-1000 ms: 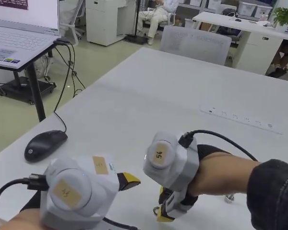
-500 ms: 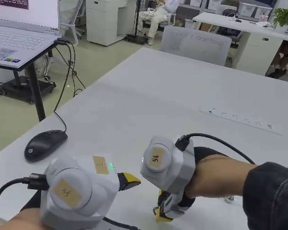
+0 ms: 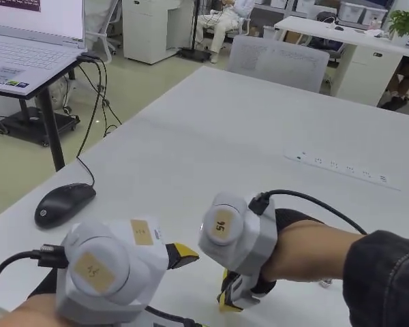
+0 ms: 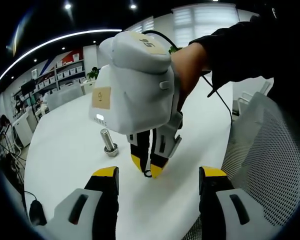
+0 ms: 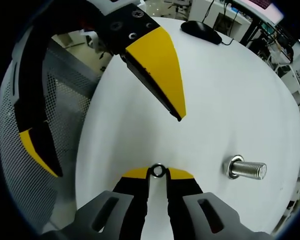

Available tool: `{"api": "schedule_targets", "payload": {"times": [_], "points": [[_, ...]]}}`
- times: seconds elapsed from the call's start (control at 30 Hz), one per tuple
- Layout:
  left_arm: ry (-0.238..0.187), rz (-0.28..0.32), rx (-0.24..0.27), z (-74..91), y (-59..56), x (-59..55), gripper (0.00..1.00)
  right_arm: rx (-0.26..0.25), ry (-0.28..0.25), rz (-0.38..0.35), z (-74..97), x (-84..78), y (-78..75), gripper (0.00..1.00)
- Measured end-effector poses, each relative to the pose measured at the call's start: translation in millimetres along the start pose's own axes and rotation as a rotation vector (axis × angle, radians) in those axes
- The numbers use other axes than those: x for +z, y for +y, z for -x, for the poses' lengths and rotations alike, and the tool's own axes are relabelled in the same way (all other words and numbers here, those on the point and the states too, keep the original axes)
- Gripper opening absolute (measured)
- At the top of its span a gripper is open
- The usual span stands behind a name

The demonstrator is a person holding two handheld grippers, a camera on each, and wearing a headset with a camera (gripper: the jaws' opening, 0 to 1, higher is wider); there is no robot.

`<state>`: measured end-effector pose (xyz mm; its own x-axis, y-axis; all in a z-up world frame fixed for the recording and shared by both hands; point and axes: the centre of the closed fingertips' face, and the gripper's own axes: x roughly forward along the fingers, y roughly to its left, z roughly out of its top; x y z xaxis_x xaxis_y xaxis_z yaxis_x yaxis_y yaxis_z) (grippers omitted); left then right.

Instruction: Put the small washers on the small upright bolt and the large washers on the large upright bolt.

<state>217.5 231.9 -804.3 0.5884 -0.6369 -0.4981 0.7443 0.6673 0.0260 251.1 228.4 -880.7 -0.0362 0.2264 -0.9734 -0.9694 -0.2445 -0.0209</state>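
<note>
Steel-grey small ring washer is pinched in the right tongs, now carried slightly left above the white table. It is not yet dropped over the threaded upright steel bolt just right, and the left tongs are held open.

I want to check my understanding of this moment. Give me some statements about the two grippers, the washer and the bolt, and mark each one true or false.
1. The right gripper has its jaws shut on a small silver metal washer. True.
2. The left gripper has its jaws shut on a washer too. False: its jaws stand open and hold nothing.
3. The silver metal bolt lies on its side. False: it stands upright on the white table.
4. The held washer is already on the bolt. False: it is apart from the bolt, between the right gripper's jaws.
5. A black computer mouse lies on the table. True.
</note>
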Motion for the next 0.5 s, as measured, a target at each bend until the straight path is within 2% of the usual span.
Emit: {"api": "schedule_targets", "payload": {"times": [0.5], "points": [[0.005, -0.002, 0.0, -0.5, 0.3, -0.1, 0.63, -0.007, -0.002, -0.035, 0.0, -0.3, -1.0, 0.13]]}}
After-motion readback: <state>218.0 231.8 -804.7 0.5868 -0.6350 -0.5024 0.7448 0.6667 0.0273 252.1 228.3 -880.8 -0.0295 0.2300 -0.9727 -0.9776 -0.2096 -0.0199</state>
